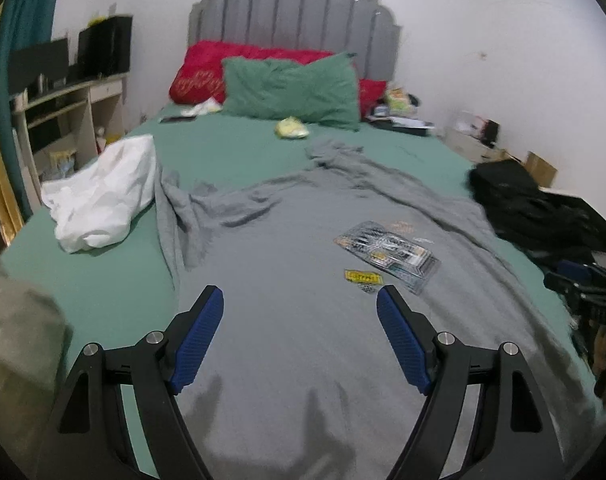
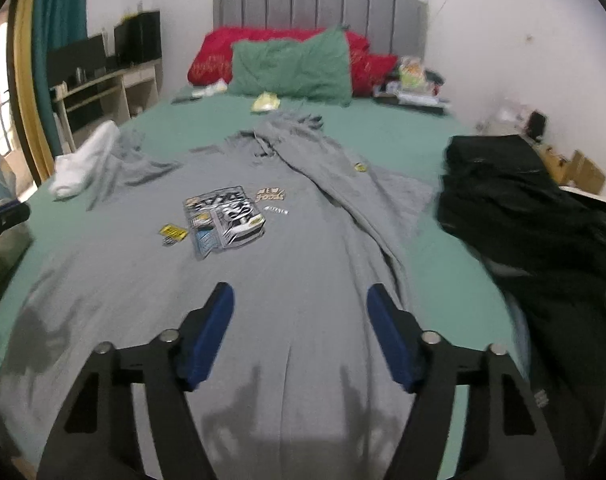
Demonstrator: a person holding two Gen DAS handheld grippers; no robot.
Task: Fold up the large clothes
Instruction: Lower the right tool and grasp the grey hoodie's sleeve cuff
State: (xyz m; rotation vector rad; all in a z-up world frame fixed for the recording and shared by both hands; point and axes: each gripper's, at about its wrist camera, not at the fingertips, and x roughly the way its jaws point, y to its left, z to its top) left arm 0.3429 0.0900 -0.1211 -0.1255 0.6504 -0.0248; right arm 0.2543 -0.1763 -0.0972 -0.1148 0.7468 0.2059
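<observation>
A large grey T-shirt (image 1: 295, 248) with a printed graphic (image 1: 387, 254) lies spread face up on the green bed; it also shows in the right wrist view (image 2: 287, 264), with one side folded over near the top. My left gripper (image 1: 300, 298) is open and empty, hovering over the shirt's lower left part. My right gripper (image 2: 301, 294) is open and empty over the shirt's lower right part. The blue pads (image 1: 201, 344) touch nothing.
A white garment (image 1: 103, 196) lies at the bed's left edge. A black pile of clothes (image 2: 519, 208) sits at the right edge. Green (image 1: 295, 92) and red pillows (image 1: 207, 68) lean on the grey headboard. A desk (image 1: 67, 108) stands left.
</observation>
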